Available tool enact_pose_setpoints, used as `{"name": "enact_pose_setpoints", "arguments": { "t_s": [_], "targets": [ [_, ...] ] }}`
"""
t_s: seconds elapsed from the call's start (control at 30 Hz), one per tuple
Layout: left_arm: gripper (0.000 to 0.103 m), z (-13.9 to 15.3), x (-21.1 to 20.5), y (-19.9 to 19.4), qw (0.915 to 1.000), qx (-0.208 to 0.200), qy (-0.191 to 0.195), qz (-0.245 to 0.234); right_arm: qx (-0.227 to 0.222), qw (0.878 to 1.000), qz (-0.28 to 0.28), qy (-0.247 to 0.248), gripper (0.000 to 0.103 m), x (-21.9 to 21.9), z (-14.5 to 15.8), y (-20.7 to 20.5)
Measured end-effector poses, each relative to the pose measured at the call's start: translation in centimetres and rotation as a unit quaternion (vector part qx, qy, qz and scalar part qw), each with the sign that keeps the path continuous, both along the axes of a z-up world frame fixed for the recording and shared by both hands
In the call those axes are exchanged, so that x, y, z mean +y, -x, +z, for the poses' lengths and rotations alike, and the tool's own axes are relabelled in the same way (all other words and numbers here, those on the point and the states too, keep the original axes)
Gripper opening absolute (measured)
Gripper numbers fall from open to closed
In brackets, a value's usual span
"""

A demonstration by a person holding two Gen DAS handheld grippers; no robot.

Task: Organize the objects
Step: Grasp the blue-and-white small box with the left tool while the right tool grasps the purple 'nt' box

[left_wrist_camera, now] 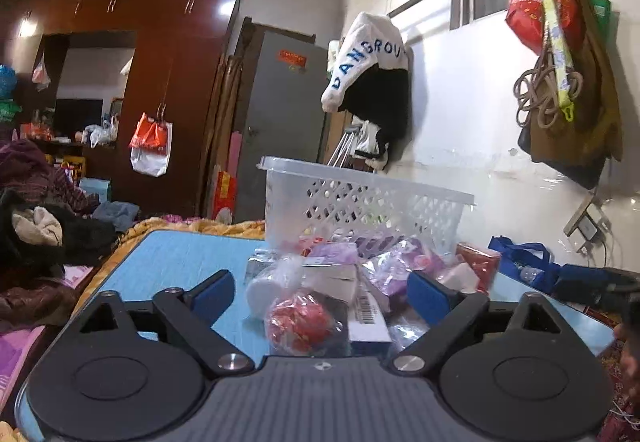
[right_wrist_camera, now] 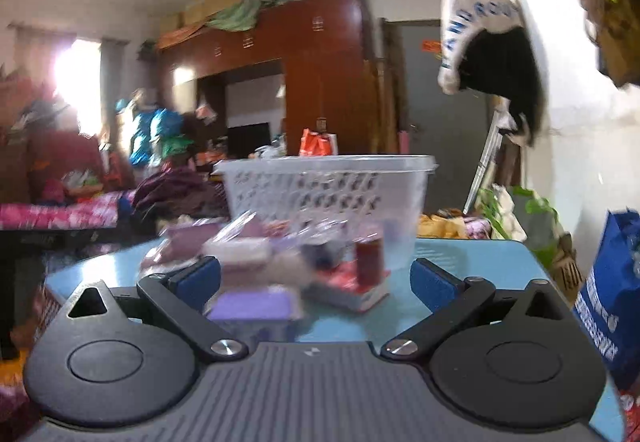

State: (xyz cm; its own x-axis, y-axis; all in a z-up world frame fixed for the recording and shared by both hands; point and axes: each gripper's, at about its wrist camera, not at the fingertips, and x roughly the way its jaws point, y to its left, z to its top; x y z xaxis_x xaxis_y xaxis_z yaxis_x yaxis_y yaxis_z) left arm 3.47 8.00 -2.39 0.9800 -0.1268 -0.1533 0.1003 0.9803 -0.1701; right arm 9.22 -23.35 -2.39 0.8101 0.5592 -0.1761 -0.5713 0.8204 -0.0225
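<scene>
Left wrist view first: my left gripper [left_wrist_camera: 320, 292] has its jaws wide apart, and nothing is pressed by the 2 blue pads [left_wrist_camera: 214, 296]. Between them, on the light blue table [left_wrist_camera: 168, 262], lies a heap of small packets. Nearest to me is a clear bag with something red inside [left_wrist_camera: 298, 322], and a white box with a barcode [left_wrist_camera: 370, 318] touches it on the right side. Behind these I see a purple and white packet [left_wrist_camera: 334, 262] and more pink and purple wrapped things, and a red packet [left_wrist_camera: 478, 262] is at the right end of the heap. A white plastic basket with lattice walls [left_wrist_camera: 360, 201] stands upright just behind the heap, on the far part of the table. A blue bag [left_wrist_camera: 520, 258] is at the right edge of the table, by the wall.

Right wrist view is blurred. My right gripper [right_wrist_camera: 316, 282] also has its jaws fully apart and holds nothing. A purple box [right_wrist_camera: 252, 308] lies close to my left pad [right_wrist_camera: 200, 280]; I cannot tell if it touches. A red can-like thing [right_wrist_camera: 368, 256] stands on a red and white packet [right_wrist_camera: 352, 288], nearer the middle. The same basket [right_wrist_camera: 324, 181] stands behind the heap. A blue bag with white print [right_wrist_camera: 612, 302] hangs beside the table on the right.
</scene>
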Motion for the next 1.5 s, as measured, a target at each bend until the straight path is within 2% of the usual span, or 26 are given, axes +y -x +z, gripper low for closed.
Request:
{"name": "enact_pose_setpoints", "arguments": {
  "t_s": [0.07,0.1,0.23,0.27,0.33,0.43,0.53,0.7,0.77,0.8,0.9,1.03,1.07,1.13,1.3,1.5],
  "targets": [
    [0.088,-0.1,-0.6,0.6,0.9999,-0.006,-0.011,-0.003,-0.001,1.000,0.011,0.018,0.100,1.2,-0.3,-0.2],
    [0.085,-0.2,-1.0,0.7,0.9998,-0.007,-0.018,-0.006,0.000,1.000,0.015,0.023,0.095,1.7,-0.6,-0.3],
    [0.062,-1.2,-2.3,0.8,0.9988,0.002,-0.046,-0.015,0.011,0.999,0.025,0.032,0.078,2.7,-1.7,-0.4],
    [0.059,-1.5,-2.6,0.7,0.9985,0.004,-0.053,-0.016,0.014,0.999,0.024,0.033,0.075,2.9,-1.9,-0.4],
    [0.058,-1.9,-2.9,0.1,0.9980,0.013,-0.060,-0.012,0.013,0.999,0.019,0.028,0.069,2.9,-2.4,-0.4],
    [0.056,-2.7,-3.2,-0.1,0.9978,0.018,-0.063,-0.011,0.009,1.000,0.018,0.021,0.065,2.9,-3.1,0.1],
    [0.055,-3.4,-3.9,-0.4,0.9966,0.018,-0.080,-0.004,0.004,1.000,0.014,0.012,0.057,2.8,-3.6,0.4],
    [0.050,-3.8,-4.9,-0.3,0.9959,0.004,-0.089,0.014,-0.010,1.000,0.012,0.007,0.057,2.7,-4.1,1.2],
    [0.039,-4.0,-5.0,-0.3,0.9958,0.000,-0.089,0.021,-0.013,1.000,0.014,0.004,0.057,2.6,-4.3,1.5],
    [0.038,-4.1,-5.0,-0.3,0.9960,0.002,-0.087,0.023,-0.015,1.000,0.014,0.003,0.058,2.6,-4.3,1.6],
    [0.038,-4.3,-5.1,-0.1,0.9959,-0.004,-0.085,0.028,-0.019,1.000,0.008,0.004,0.059,2.7,-4.4,1.6],
    [0.038,-4.6,-6.3,-0.2,0.9919,-0.016,-0.120,0.040,-0.004,1.000,0.012,-0.004,0.059,2.6,-4.7,1.0],
    [0.034,-4.6,-6.2,-0.1,0.9928,-0.016,-0.114,0.035,-0.001,1.000,0.013,-0.008,0.057,2.3,-4.8,0.9],
    [0.033,-4.5,-6.0,0.1,0.9943,-0.018,-0.102,0.025,-0.007,1.000,0.007,-0.015,0.057,1.8,-4.5,1.1],
    [0.033,-3.8,-5.7,1.7,0.9943,-0.048,-0.095,0.013,-0.022,0.999,0.000,-0.028,0.057,0.4,-3.2,1.6],
    [0.033,-2.8,-5.6,2.1,0.9948,-0.062,-0.080,0.003,-0.011,0.999,-0.017,-0.049,0.057,-1.0,-2.3,0.6]
  ]
}}
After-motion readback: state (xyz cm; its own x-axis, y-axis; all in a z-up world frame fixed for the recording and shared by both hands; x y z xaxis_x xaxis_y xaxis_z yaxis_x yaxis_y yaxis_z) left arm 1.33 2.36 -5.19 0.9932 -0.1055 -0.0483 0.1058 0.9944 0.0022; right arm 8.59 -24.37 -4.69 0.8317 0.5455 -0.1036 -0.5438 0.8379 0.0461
